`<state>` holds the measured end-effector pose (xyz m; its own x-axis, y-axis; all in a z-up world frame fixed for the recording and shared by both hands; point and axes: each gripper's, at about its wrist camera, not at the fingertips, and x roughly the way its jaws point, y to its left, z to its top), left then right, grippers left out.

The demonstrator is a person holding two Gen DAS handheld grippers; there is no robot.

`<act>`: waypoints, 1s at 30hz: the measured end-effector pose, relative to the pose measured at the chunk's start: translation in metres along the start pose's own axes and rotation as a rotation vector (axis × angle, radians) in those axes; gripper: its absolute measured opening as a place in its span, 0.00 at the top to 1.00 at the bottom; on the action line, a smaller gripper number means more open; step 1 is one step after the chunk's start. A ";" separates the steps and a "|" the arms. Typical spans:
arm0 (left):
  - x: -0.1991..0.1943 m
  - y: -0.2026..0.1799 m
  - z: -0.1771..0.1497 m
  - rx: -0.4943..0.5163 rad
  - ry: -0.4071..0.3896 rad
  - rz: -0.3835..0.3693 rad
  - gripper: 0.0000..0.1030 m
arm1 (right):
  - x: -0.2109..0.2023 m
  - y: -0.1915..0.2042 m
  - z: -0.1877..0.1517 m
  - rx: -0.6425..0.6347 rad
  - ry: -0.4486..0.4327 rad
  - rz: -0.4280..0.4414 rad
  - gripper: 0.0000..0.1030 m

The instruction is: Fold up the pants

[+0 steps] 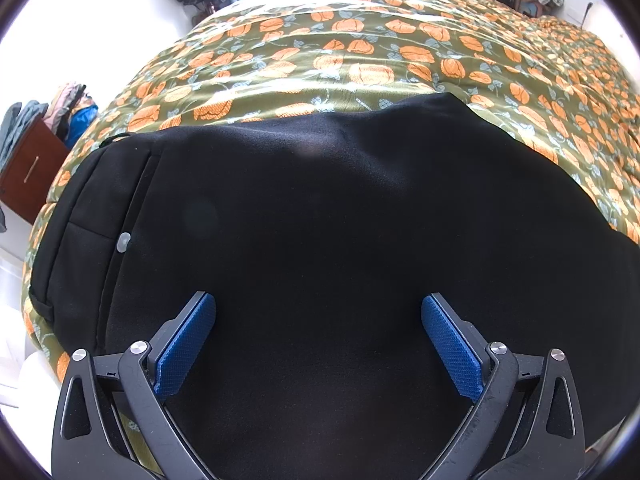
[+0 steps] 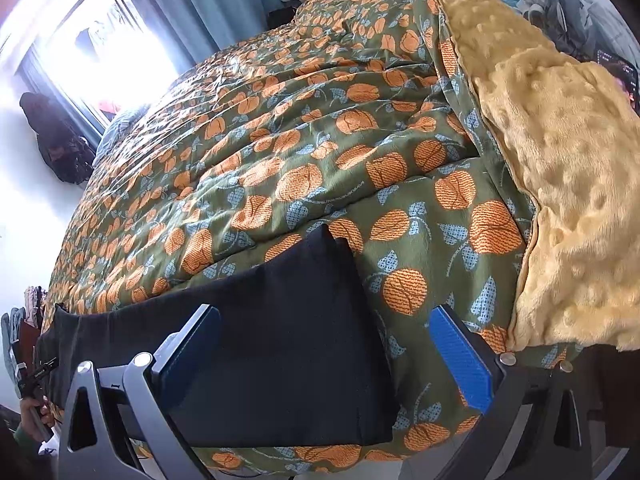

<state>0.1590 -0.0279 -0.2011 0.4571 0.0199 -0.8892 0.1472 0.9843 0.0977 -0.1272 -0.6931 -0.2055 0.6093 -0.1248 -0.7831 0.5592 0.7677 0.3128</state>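
Black fabric pants (image 1: pixel 320 220) lay lengthwise-doubled on the pumpkin-print quilted bed (image 1: pixel 360 52); cross-folds remained, both left gripper (image 1: pixel 318 312) and right gripper (image 2: pixel 326 322) fingers spread, empty.

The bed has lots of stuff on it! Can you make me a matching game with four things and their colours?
Things:
1. pants
2. quilt
3. bumpy blanket
4. pads of the right hand-held gripper

Colours:
A. blue
B. yellow
C. black
D. green with orange flowers

Pairs: 1-C, 2-D, 3-B, 4-A
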 end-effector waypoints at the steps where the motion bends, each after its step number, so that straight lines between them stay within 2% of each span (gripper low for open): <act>1: 0.000 0.000 0.000 0.000 0.001 0.000 0.01 | 0.000 0.001 0.000 -0.001 0.000 0.002 0.00; 13: 0.000 0.000 0.000 0.000 0.001 0.000 0.01 | 0.000 0.005 0.003 -0.020 0.012 0.020 0.00; 19: 0.001 -0.001 0.000 0.003 0.000 0.002 0.01 | -0.018 -0.011 0.028 -0.016 -0.032 0.036 0.00; 23: 0.001 -0.002 0.000 0.001 -0.002 0.011 0.00 | -0.011 -0.015 0.038 0.002 0.022 0.085 0.00; 30: 0.002 0.000 0.001 0.009 0.005 0.003 0.00 | 0.008 0.008 0.026 -0.056 0.073 0.108 0.00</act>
<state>0.1603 -0.0283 -0.2023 0.4528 0.0238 -0.8913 0.1534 0.9827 0.1041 -0.1035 -0.7044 -0.1950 0.6204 0.0046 -0.7843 0.4592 0.8085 0.3680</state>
